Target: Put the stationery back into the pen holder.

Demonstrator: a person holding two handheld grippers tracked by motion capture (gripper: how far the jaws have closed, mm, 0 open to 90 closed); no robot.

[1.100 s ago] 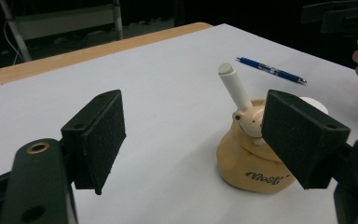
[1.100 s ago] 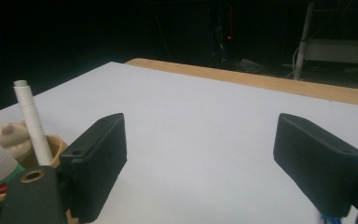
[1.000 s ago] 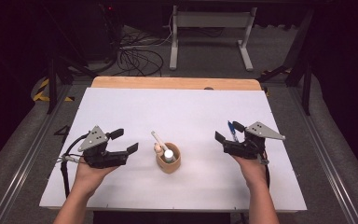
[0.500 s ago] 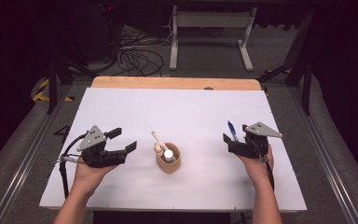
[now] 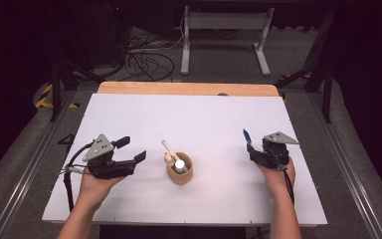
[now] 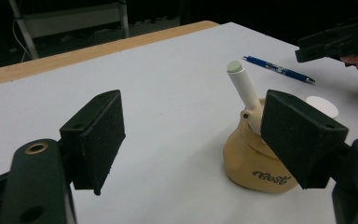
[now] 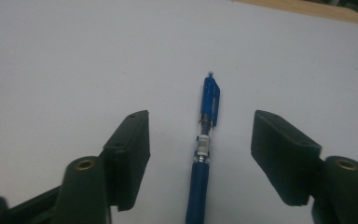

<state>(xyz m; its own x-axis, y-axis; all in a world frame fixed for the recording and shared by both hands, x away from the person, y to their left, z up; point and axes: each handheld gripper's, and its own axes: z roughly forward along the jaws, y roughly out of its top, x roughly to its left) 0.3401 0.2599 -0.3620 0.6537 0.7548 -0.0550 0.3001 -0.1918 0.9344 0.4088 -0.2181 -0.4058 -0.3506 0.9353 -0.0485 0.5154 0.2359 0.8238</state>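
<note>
A blue pen [image 7: 205, 140] lies on the white table [image 5: 209, 119], right of centre [image 5: 246, 135]. My right gripper [image 7: 200, 154] sits low over it with one jaw on each side. Its jaws have just been closing, and the pads stand clear of the pen, so it is open [image 5: 252, 148]. A tan cup [image 5: 179, 172] stands mid-table with a white marker [image 5: 170, 151] leaning out of it. My left gripper [image 5: 132, 149] hovers open to the left of the cup, with nothing between its jaws [image 6: 200, 140]. The cup [image 6: 256, 163] sits just beyond its right jaw.
A wooden strip [image 5: 186, 88] edges the table's far side. Beyond it are a metal stand [image 5: 224, 30] and loose cables [image 5: 144, 59] on the floor. Dark rails run along both sides of the table.
My right gripper has edged to the right and sunk toward the table around the pen, and its jaws stand narrower. The left gripper and the cup have not moved.
</note>
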